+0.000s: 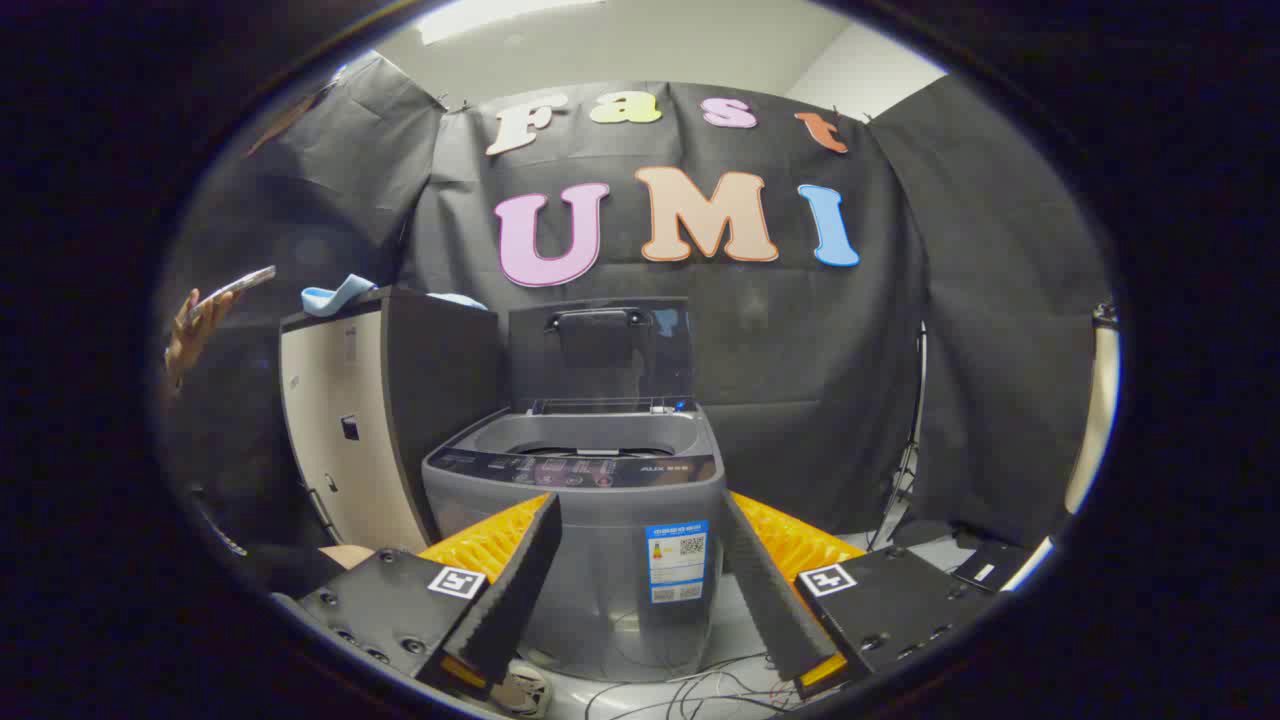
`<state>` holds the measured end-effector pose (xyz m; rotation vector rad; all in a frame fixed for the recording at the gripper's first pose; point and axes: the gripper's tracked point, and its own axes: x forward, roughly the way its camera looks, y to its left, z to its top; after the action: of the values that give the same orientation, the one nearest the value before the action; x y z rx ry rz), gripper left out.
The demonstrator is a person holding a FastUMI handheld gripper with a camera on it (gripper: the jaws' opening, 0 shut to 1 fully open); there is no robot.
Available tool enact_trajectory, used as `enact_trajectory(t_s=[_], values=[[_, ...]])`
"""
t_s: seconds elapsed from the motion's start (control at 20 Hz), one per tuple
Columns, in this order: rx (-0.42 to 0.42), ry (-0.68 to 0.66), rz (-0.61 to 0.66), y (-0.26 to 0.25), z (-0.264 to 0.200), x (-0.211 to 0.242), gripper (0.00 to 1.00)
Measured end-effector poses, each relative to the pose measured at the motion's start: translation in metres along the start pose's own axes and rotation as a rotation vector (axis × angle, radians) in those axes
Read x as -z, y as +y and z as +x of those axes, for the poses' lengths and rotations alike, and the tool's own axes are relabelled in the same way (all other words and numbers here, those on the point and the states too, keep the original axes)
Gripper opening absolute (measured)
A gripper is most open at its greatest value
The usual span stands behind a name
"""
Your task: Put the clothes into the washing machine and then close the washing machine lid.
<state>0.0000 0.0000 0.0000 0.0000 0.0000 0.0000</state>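
Your gripper (640,515) is held with its two fingers (515,590) spread wide apart and nothing between the pads; they grip no object. Directly ahead of the fingers, and framed in the gap between them, stands the washing machine (590,500), a grey top-loading unit resting on the floor. Its lid (600,350) is raised upright at the rear of the machine, so the drum opening (595,440) is exposed (the inside of the drum is too dark to tell what it contains). A control panel (575,468) runs across the front edge of the top, and a label (676,560) is stuck on the front wall below it. Just beside the machine, on its left, you will find a cabinet (345,430) with a pale front and a dark side. The clothes (335,295), a light blue piece of fabric, lie on top of this cabinet, well apart from your fingers and outside the machine. Beyond the cabinet's left side a person's hand (185,335) holds a phone (235,287). Loose cables (690,690) lie on the floor below the machine.
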Motion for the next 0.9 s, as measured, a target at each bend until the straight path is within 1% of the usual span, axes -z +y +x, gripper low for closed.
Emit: enact_trajectory(t_s=[0.9], values=[[0.000, 0.003, 0.015, -0.0013, 0.0006, 0.0013, 0.98]])
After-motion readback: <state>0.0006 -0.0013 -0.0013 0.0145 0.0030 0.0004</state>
